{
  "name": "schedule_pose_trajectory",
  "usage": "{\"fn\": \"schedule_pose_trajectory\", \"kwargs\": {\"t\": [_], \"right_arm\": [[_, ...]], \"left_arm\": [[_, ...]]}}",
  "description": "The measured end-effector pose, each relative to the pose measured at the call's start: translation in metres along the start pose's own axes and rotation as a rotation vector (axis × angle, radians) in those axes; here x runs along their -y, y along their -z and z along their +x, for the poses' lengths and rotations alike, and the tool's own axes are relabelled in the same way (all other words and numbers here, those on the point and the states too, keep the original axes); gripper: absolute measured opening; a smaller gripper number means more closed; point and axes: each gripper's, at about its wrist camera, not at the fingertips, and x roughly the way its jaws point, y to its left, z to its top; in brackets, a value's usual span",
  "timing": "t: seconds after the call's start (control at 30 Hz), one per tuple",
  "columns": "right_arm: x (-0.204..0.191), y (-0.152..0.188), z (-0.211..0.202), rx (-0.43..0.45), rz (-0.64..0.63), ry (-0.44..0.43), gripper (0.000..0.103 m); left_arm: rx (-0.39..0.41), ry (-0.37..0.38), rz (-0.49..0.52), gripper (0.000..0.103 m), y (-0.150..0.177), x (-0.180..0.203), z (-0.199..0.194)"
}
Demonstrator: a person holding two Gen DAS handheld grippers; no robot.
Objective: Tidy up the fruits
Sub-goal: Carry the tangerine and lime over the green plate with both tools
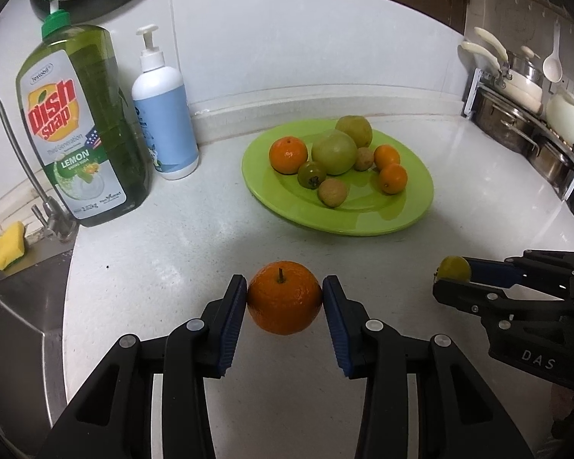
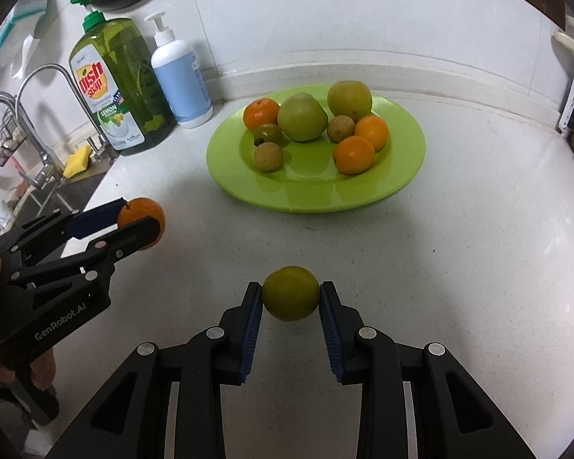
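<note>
An orange (image 1: pixel 284 297), stem upward, is clamped between the blue-padded fingers (image 1: pixel 231 325) of the left gripper (image 1: pixel 284 298) and held above the white counter (image 1: pixel 153 252), toward its near edge and short of the plate. A small green citrus fruit (image 2: pixel 291 293) is gripped in the same manner by the right gripper (image 2: pixel 291 293), whose fingers (image 2: pixel 330 329) press on both sides of it. The two grippers sit side by side and apart, each visible at the margin of the other's view.

Beyond them lies a lime-green plate (image 2: pixel 363 195), set toward the back edge of the counter, near the raised backsplash strip (image 1: pixel 325 103). It holds three oranges, two large green fruits, one small dark-green fruit and two brownish longan-like fruits, all clustered in the rear half; the near half of the plate is bare. A band of bare counter lies between the held fruits and the near rim of the plate.

At the back-left corner stand a green dish soap bottle (image 1: pixel 80 130) and, just beside it, a white-and-blue pump bottle (image 1: pixel 164 114), both well apart from the plate. The left edge of the counter drops to a steel sink (image 1: pixel 15 306) with a faucet (image 1: pixel 15 145) and a yellow sponge (image 1: pixel 9 244). Along the right edge are stacked steel pots (image 1: pixel 516 122).
</note>
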Motion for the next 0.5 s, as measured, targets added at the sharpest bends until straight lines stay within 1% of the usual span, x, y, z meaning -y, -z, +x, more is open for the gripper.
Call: {"fn": "schedule_pose_trajectory", "kwargs": {"t": [0.23, 0.5], "right_arm": [[-0.001, -0.002, -0.017, 0.039, -0.009, -0.018, 0.032], [0.000, -0.001, -0.042, 0.094, -0.027, -0.029, 0.032]], "left_arm": [[0.026, 0.003, -0.012, 0.041, 0.001, 0.008, -0.020], [0.079, 0.001, -0.012, 0.041, -0.001, 0.019, -0.047]]}}
